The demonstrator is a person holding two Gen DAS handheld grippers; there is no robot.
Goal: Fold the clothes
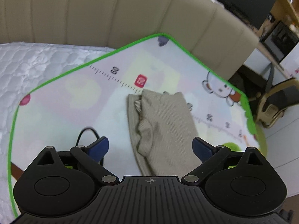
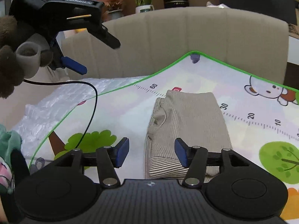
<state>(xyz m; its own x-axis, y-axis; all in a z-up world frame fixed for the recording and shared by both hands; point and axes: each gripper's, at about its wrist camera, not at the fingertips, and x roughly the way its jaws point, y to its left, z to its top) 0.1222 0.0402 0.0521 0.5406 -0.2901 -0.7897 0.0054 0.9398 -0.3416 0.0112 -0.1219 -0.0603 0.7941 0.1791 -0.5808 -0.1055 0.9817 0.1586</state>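
A beige ribbed garment (image 1: 164,123) (image 2: 188,119) lies folded into a compact rectangle on the play mat (image 1: 56,112) (image 2: 121,115), with a striped layer showing at its near edge. In the left wrist view my left gripper (image 1: 150,145) hovers above it, open wide, with nothing between the blue pads (image 1: 101,145). My right gripper (image 2: 151,152) is open too, near the garment's front left corner, and its pads do not press on the cloth. The left gripper (image 2: 95,54) also shows high at the upper left of the right wrist view, well above the mat.
The mat has a green border and lies on a white quilted mattress (image 1: 28,59) (image 2: 65,97) against a beige padded headboard (image 1: 130,15) (image 2: 168,37). A black cable (image 2: 93,102) hangs across the mat's left part. Green clothing (image 2: 9,143) lies at the left edge. A bag (image 1: 274,104) stands on the floor.
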